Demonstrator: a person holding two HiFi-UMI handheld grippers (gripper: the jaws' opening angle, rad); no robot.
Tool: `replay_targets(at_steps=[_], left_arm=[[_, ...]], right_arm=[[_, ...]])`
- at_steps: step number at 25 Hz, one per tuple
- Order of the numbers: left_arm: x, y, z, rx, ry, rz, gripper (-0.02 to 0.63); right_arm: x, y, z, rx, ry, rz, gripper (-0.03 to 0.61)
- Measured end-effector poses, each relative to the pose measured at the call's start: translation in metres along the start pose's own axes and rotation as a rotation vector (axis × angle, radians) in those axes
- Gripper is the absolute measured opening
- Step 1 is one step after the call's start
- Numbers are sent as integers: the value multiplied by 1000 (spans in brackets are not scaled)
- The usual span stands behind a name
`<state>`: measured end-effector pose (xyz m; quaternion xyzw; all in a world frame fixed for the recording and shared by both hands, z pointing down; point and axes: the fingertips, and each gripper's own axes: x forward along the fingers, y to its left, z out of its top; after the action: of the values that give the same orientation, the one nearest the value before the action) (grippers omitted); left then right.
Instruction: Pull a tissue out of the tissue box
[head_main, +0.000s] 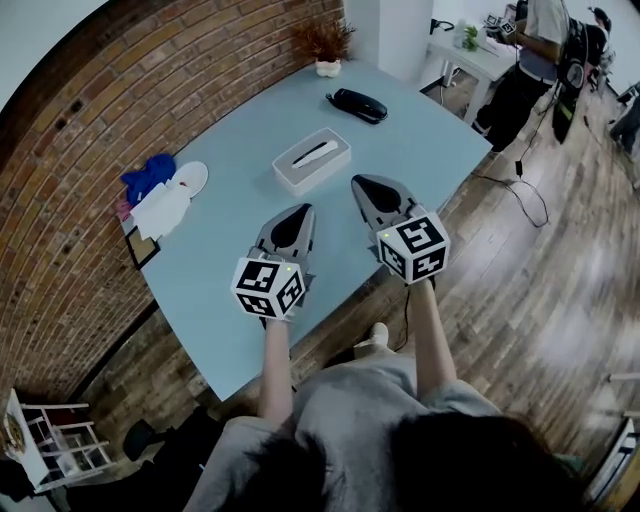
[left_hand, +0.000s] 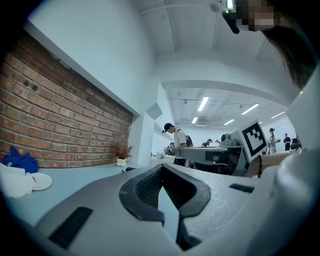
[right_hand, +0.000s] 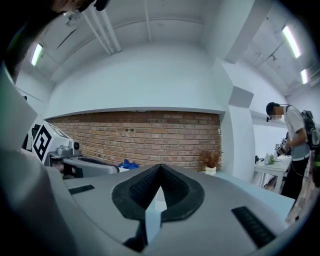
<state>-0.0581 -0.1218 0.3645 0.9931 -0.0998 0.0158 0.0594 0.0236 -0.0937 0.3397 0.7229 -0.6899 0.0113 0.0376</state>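
Observation:
A white tissue box (head_main: 311, 160) lies on the light blue table (head_main: 240, 130), with a tissue poking out of its top slot. Both grippers are held level above the near part of the table, pointing toward the box. My left gripper (head_main: 305, 209) is a short way before the box's near side, and its jaws meet at the tips with nothing between them (left_hand: 161, 169). Just right of the box's near corner, my right gripper (head_main: 356, 181) is shut and empty too (right_hand: 160, 166). Neither gripper touches the box.
Behind the box lie a black case (head_main: 357, 105) and a potted plant (head_main: 327, 50). A blue cloth (head_main: 148, 176), a white plate (head_main: 190, 177) and a white cloth (head_main: 160, 210) sit at the left by the brick wall. A person (head_main: 535, 50) stands at a far white desk.

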Motion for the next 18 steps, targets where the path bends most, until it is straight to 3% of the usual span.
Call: replay_targets(at_steps=[12,18], left_arm=[[68,4,4,-4,-34,95,3],[90,-3,-2,-10,-33,127,3]], right_arm=[[18,-55,-3,-77,20,113,-2],[24,-80,-15,-57,26,140,-2]])
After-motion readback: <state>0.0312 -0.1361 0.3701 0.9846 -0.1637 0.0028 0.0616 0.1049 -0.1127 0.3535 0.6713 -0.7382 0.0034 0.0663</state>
